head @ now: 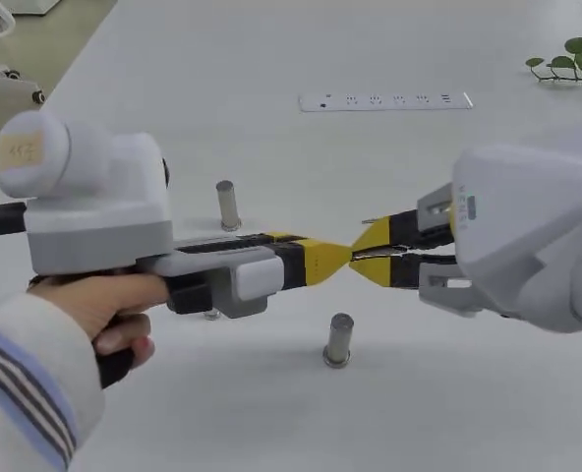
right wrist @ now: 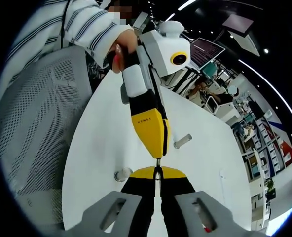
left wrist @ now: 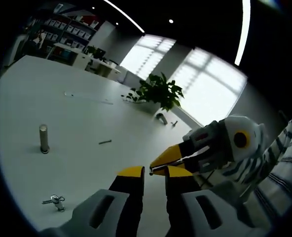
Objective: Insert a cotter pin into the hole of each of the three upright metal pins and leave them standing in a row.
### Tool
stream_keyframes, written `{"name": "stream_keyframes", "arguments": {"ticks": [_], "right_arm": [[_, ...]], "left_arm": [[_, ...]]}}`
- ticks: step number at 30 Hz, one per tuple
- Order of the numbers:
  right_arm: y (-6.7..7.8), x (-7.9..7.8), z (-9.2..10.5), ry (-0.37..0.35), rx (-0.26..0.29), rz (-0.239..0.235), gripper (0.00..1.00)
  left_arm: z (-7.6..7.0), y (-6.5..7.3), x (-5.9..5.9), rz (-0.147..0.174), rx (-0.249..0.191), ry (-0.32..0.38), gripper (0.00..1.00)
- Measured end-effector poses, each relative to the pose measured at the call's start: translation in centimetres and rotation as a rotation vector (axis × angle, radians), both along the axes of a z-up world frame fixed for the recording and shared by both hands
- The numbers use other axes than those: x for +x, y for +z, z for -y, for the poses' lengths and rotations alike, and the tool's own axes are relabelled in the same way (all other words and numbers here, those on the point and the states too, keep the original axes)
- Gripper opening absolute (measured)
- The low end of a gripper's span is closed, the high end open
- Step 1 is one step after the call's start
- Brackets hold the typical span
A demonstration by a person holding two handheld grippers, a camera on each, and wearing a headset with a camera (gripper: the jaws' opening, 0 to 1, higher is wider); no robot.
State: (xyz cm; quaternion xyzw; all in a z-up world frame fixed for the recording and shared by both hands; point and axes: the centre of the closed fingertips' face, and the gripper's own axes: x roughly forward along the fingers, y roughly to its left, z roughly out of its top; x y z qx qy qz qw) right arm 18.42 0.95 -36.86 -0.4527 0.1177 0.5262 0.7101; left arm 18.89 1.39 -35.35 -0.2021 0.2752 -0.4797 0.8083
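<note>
Cotter pin (right wrist: 158,164) shows as a thin metal sliver pinched between the clenched yellow tips of the right gripper (right wrist: 159,174). It is held in the air, above the near metal pin (head: 339,339) and a little beyond it. The left gripper (left wrist: 154,173) meets it tip to tip from the opposite side. Its jaws stand slightly apart around the free end, and I cannot tell whether they are actually gripping.

This looks like a re-grip before insertion. To do it well, one gripper should hold firm until the other has a sure pinch on one end, leaving the straight leg sticking out. That leg then needs lining up with the cross hole of the near metal pin; the hole is too small to make out here. The near metal pin stands upright on the table (head: 419,413). The far metal pin (head: 227,205), beyond it to the left, is upright too, so avoid knocking either.
</note>
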Motion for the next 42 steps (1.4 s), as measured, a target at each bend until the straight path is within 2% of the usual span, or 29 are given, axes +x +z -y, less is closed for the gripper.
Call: {"name": "stream_keyframes", "arguments": {"ticks": [11, 18, 20, 22, 28, 36, 38, 42], "right_arm": [[0.6, -0.2, -0.5, 0.007, 0.006, 0.012, 0.0], [0.5, -0.3, -0.7, 0.01, 0.004, 0.014, 0.0], [0.5, -0.3, -0.7, 0.011, 0.004, 0.013, 0.0], [0.6, -0.4, -0.9, 0.012, 0.008, 0.013, 0.0], [0.9, -0.3, -1.0, 0.009, 0.018, 0.018, 0.0], [1.0, -0.4, -1.0, -0.003, 0.04, 0.007, 0.0], [1.1, -0.3, -1.0, -0.011, 0.05, 0.004, 0.0], [1.2, -0.2, -0.9, -0.015, 0.061, 0.008, 0.0]], "left_arm": [[0.0, 0.0, 0.0, -0.004, -0.002, -0.007, 0.02], [-0.3, -0.5, 0.0, -0.007, 0.017, -0.007, 0.0], [-0.3, -0.5, -0.1, -0.013, 0.019, -0.006, 0.0], [-0.3, -0.5, -0.2, -0.037, 0.009, -0.002, 0.0], [-0.4, -0.3, -0.1, -0.059, -0.002, 0.017, 0.0], [-0.4, 0.0, -0.2, -0.028, 0.033, 0.02, 0.0], [-0.4, 0.1, -0.1, -0.009, 0.039, 0.019, 0.0], [-0.5, 0.2, 0.0, -0.017, 0.03, 0.028, 0.0]]}}
